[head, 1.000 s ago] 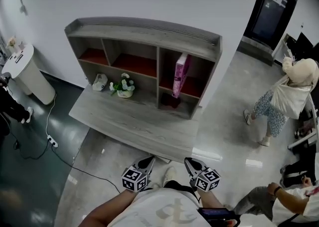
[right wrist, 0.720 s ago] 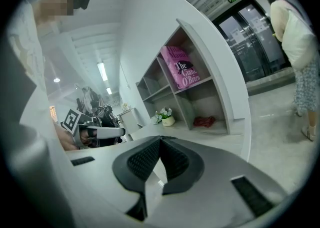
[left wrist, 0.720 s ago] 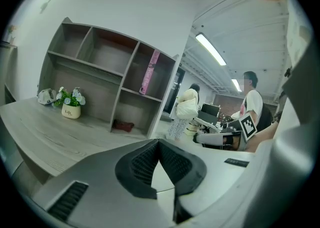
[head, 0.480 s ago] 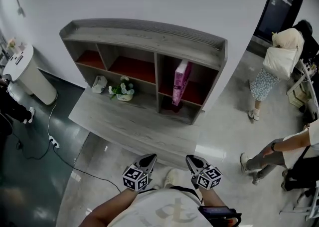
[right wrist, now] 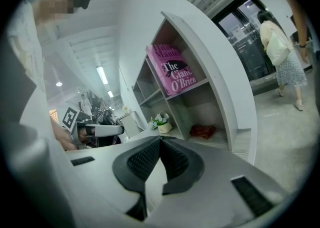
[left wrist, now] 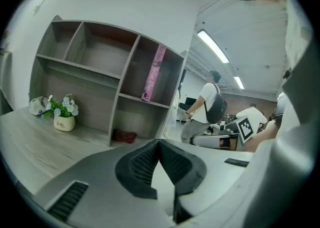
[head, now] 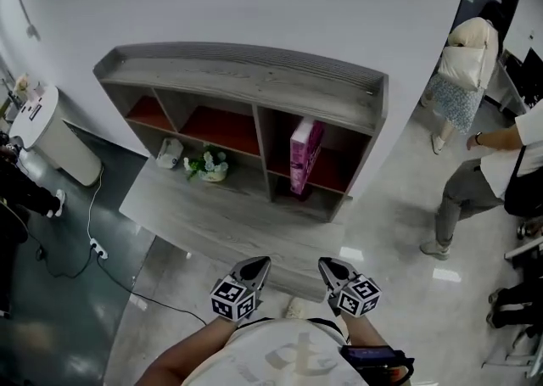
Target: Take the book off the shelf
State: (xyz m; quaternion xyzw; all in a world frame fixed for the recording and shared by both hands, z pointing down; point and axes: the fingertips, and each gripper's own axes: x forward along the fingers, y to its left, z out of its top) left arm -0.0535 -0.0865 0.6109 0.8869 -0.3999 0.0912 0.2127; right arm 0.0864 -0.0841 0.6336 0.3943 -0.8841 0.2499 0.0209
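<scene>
Both clenched, empty: left tool, right tool, side by side, pointing toward shelf holding book.

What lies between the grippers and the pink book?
Bare grey desktop, in the head view; a small red thing lies in the compartment below the book.

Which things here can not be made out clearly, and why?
- Red thing under the book: too small and dim in all views to name.
- White thing beside the flowerpot: too small in head view, blurred in left gripper view.
- Label on the flowerpot: too small to read in left gripper view.
</scene>
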